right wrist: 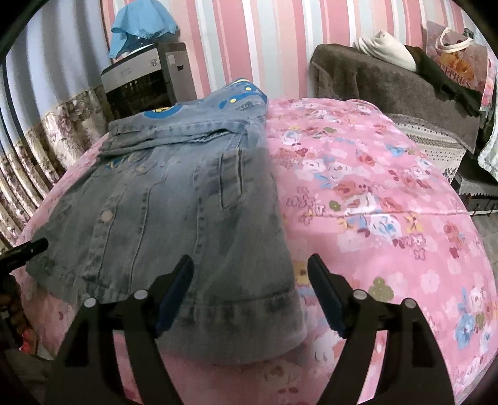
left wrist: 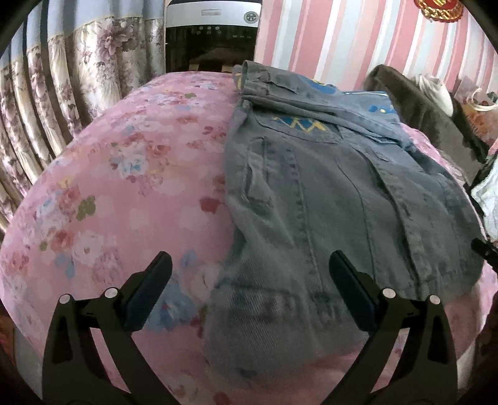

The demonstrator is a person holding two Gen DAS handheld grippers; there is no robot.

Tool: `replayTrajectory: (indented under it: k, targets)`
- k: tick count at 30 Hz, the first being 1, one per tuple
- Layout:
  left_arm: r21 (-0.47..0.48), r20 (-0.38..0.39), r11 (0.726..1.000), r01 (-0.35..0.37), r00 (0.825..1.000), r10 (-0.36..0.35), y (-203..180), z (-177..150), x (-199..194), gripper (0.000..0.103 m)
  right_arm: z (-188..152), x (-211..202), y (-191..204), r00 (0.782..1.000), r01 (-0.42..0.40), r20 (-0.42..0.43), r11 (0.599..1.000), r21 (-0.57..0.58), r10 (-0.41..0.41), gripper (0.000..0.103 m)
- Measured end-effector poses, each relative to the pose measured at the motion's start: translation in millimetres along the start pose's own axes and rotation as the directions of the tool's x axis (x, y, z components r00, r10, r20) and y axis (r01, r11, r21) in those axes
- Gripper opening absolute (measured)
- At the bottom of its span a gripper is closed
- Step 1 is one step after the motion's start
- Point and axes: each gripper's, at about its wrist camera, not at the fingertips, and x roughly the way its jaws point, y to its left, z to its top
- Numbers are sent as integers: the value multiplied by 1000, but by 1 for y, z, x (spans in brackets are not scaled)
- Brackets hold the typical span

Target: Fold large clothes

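Observation:
A grey-blue denim jacket with blue and yellow embroidery lies folded lengthwise on a pink floral bed. My left gripper is open, hovering over the jacket's near left hem corner, holding nothing. In the right wrist view the jacket fills the left half of the bed. My right gripper is open over the jacket's near right hem corner, empty. The tip of the left gripper shows at the far left edge there.
A floral curtain hangs at the left. A grey appliance with a blue cloth on top stands behind the bed against the pink striped wall. A brown blanket pile with white clothes and a bag sits at the right.

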Motion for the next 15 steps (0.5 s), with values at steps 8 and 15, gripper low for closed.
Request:
replayTrajectory:
  k: [8, 15]
  targets:
    - [46, -5, 998, -31, 999, 31, -4, -14, 7, 91, -17, -5, -1, 1000, -3, 9, 1000, 9, 3, 76]
    - [103, 6, 995, 16, 1000, -16, -20, -19, 12, 66, -21, 14, -3, 999, -45, -15, 998, 40, 45, 44]
